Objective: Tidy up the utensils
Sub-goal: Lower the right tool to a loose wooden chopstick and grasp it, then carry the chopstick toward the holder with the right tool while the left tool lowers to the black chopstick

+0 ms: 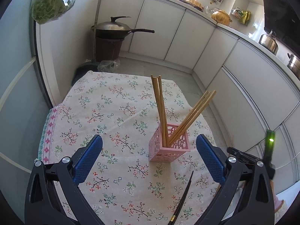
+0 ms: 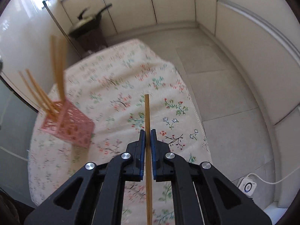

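Note:
A pink perforated holder (image 1: 168,144) stands on the floral tablecloth (image 1: 116,112) and holds several wooden chopsticks (image 1: 160,110) that lean left and right. My left gripper (image 1: 149,155) is open and empty, with the holder between and just beyond its blue pads (image 1: 88,159). A dark chopstick (image 1: 182,196) lies on the cloth near the bottom edge. In the right wrist view my right gripper (image 2: 148,136) is shut on a wooden chopstick (image 2: 147,116) that points forward above the cloth. The holder (image 2: 69,127) is to its left, blurred.
A wok with a lid (image 1: 114,29) sits on a dark stand beyond the table. White cabinets (image 1: 187,43) run along the back and right. A white socket box with a cable (image 2: 247,184) lies on the floor at right. The table's right edge (image 2: 196,116) is near.

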The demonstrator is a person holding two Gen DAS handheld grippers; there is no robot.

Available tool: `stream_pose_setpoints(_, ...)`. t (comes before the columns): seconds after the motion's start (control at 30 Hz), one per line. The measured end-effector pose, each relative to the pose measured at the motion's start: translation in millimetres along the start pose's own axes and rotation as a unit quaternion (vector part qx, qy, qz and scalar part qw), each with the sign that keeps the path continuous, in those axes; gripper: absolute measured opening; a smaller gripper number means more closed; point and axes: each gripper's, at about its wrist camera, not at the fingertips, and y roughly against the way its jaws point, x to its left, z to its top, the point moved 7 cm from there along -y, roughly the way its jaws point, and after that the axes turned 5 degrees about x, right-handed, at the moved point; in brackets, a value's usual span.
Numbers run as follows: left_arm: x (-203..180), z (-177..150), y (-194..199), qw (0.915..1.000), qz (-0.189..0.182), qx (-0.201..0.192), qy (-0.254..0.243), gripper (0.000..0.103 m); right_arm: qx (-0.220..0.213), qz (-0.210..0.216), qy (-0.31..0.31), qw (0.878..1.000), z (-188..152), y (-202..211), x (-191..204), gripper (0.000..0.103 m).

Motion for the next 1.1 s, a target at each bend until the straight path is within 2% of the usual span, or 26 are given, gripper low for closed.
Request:
stream_pose_setpoints(0.17,7,1,5,0.9999,-0.003,-0.001,0.011,0.096,-0.041,0.017,0.006,0.999,-18,59,24,0.006)
stream_pose_setpoints(0.27,11,0,5,0.9998,0.0,0.002,0.018,0.096,-0.054,0.025,0.002,0.998,-36,79,32,0.006)
stream_pose_setpoints(0.43,16,0,3,0.9991,-0.015,0.012,0.036,0.096,-0.079,0.052,-0.005,0.996,-35,108,53,0.006)
stream_pose_setpoints(0.57,7,-11,-10,0.9991,0.002,0.041,-0.006,0.096,-0.115,0.064,-0.036,0.991,-26,134,59,0.006)
stream_pose_setpoints(0.67,-10,-37,-41,0.9918,0.005,0.115,-0.055,0.096,-0.142,0.071,-0.073,0.985,-27,151,51,0.006)
stream_pose_setpoints(0.73,-19,-58,-62,0.986,0.005,0.155,-0.062,0.096,-0.157,0.067,-0.09,0.981,-29,159,45,0.006)
stream_pose_setpoints(0.83,-45,-94,-90,0.9731,-0.011,0.213,-0.087,0.096,-0.173,0.057,-0.112,0.977,-39,169,33,0.006)
stream_pose_setpoints(0.97,-76,-121,-114,0.9652,0.013,0.225,-0.134,0.093,-0.187,0.029,-0.125,0.974,-60,183,11,0.006)
stream_pose_setpoints(1.07,-98,-134,-130,0.9619,0.02,0.232,-0.143,0.079,-0.186,0.012,-0.134,0.973,-72,191,-8,0.006)
stream_pose_setpoints(1.1,-103,-136,-135,0.9611,0.023,0.234,-0.145,0.071,-0.187,0.011,-0.135,0.973,-75,192,-13,0.006)
